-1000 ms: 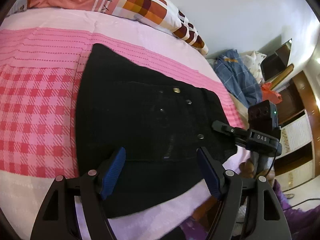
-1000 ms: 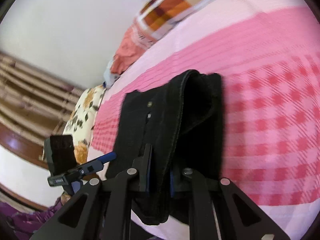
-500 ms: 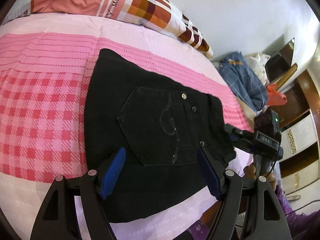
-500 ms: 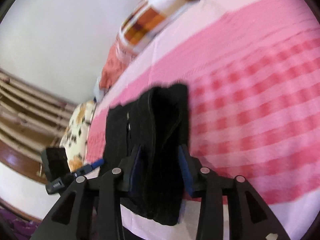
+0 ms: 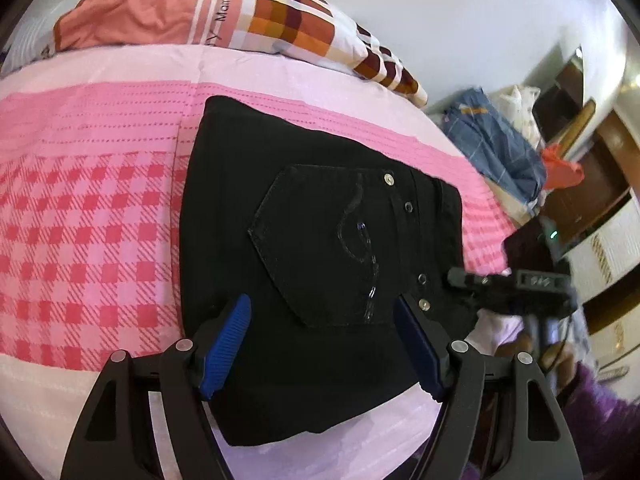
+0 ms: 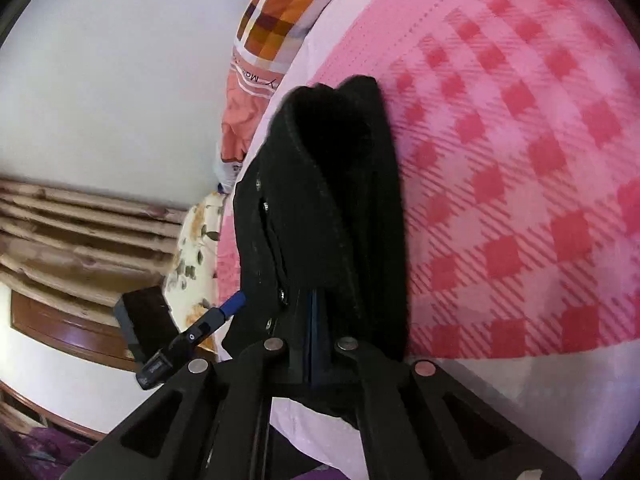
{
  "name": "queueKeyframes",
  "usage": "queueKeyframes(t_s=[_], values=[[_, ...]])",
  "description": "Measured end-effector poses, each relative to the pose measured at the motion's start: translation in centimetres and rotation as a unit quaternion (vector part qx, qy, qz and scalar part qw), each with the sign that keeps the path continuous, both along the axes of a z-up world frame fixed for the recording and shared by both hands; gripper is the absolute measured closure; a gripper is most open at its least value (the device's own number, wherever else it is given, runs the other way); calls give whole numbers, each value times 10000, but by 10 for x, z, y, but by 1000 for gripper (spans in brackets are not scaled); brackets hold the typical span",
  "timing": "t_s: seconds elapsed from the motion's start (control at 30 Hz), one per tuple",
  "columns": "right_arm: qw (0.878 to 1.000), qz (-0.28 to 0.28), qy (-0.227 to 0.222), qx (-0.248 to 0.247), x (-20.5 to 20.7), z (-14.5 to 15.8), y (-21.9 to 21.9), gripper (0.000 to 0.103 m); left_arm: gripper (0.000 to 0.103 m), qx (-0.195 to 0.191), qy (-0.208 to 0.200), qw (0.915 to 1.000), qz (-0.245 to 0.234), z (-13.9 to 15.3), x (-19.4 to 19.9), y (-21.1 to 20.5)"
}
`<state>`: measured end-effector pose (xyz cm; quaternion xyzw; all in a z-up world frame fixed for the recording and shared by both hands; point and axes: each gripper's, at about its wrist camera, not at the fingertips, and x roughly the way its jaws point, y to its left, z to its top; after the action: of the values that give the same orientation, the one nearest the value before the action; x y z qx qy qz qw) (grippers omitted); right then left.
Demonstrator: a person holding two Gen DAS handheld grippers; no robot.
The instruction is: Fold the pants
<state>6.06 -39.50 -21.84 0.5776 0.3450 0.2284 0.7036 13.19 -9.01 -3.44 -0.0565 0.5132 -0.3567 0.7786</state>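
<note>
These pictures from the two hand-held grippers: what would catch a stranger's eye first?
The black pants, folded into a block with a back pocket facing up, lie on a pink checked bedsheet. The left gripper hovers over their near edge with its blue fingers wide apart. The right gripper is shut at the pants' waistband end.

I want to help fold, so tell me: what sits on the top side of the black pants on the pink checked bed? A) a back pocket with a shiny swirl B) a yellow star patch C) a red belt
A: the folded black denim pants show a pointed back pocket stitched with a shiny swirl.
</note>
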Motion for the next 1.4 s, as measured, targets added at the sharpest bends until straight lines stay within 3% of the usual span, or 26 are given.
queueKeyframes(t_s=[0.03,0.13,0.17,0.3,0.4,0.47,0.57,0.63,0.73,0.83,1.0,1.03,1.17,1.27,1.4], values=[[9995,23,-166,-265,0,15,1,93,29,75,-101,9999,-22,3,-2,-1],[9968,-239,-617,-457,2,48,-7,67,29,206,-375,9991,-17,13,-5,-2],[9944,-377,-682,-708,6,58,-12,65,29,221,-417,9989,-6,15,-5,-1],[9873,-592,-754,-1269,36,76,-21,65,27,112,-458,9986,225,19,6,7],[9869,-499,-408,-1476,67,59,-21,68,27,28,-351,9988,339,12,18,11],[9889,-400,-3,-1433,82,36,-21,103,27,174,-298,9988,359,5,24,10],[9951,-414,107,-896,78,25,-26,101,27,246,-347,9981,447,6,27,11],[9902,-653,-108,-1230,62,48,-24,90,27,461,-603,9956,545,12,27,10],[9805,-913,-391,-1697,38,86,-12,41,27,1241,-1226,9808,867,23,23,7],[9704,-987,-683,-2094,16,121,16,37,27,1683,-1509,9680,1095,30,18,6],[9472,-1064,-705,-2941,-3,155,60,35,21,1634,-1740,9605,1427,46,8,14],[9442,-1109,-757,-3007,-7,161,66,34,21,1616,-1835,9576,1525,52,4,17],[9299,-1375,-991,-3264,-22,180,80,15,16,1297,-1966,9553,1784,67,-6,29],[9217,-1440,-1099,-3430,-29,193,88,11,16,1193,-1973,9527,1977,75,-10,36],[9228,-1422,-1127,-3400,-32,200,95,9,16,1297,-2015,9483,2082,82,-16,41]])
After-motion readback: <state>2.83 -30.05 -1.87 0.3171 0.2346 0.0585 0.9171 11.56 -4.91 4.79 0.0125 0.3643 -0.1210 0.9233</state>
